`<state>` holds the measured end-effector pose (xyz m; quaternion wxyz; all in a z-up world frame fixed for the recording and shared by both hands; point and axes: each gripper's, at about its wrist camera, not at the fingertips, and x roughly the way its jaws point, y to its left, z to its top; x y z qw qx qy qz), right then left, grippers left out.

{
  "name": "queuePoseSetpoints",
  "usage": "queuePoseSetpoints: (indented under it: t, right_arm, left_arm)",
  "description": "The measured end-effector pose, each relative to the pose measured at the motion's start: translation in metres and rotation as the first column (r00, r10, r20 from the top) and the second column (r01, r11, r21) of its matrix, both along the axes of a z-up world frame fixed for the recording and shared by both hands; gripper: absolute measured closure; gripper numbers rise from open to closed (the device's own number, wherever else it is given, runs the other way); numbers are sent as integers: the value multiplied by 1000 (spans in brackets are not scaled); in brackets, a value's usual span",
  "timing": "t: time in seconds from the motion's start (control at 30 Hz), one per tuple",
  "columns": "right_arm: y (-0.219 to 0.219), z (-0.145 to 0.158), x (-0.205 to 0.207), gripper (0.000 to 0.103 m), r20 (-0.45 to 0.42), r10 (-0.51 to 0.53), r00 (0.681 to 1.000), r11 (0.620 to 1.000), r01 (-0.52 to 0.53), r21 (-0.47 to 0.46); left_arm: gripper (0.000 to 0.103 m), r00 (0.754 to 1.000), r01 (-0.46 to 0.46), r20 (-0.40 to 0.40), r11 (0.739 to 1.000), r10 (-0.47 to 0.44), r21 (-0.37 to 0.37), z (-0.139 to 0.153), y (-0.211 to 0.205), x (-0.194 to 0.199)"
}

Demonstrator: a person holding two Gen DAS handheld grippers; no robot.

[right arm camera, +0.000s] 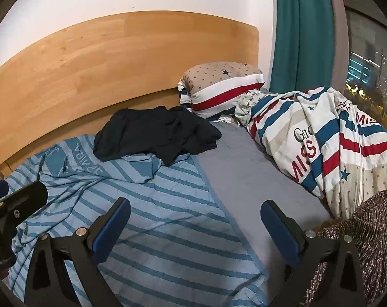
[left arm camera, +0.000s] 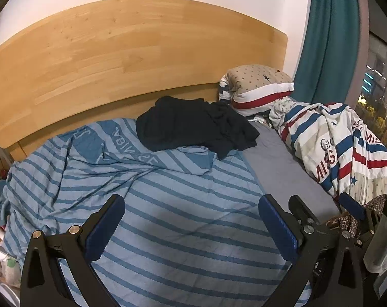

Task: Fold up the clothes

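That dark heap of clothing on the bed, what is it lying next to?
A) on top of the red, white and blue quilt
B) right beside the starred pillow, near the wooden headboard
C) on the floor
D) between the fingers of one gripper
B: the dark clothing lies crumpled by the starred pillow, below the headboard.

Matt dark cloth garment (left arm camera: 193, 122), smooth wooden headboard (left arm camera: 116, 58), striped cloth blanket (left arm camera: 167, 204)

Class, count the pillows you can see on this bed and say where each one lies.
1. The star-patterned pillow lies at the head of the bed, against the wooden headboard, beside the teal curtain. The bunched duvet could hide others.
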<state>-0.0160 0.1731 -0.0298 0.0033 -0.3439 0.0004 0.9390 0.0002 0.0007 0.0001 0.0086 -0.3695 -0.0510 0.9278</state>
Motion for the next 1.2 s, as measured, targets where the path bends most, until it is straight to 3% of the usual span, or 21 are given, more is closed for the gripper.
queuePoseSetpoints:
  t: [1.2]
  right_arm:
    - [-10, 7, 12, 0, -15, 19, 1000, 1000, -19, 25]
  left_arm:
    - [0, 1000, -22, -1, 1000, 22, -9, 3, -5, 15]
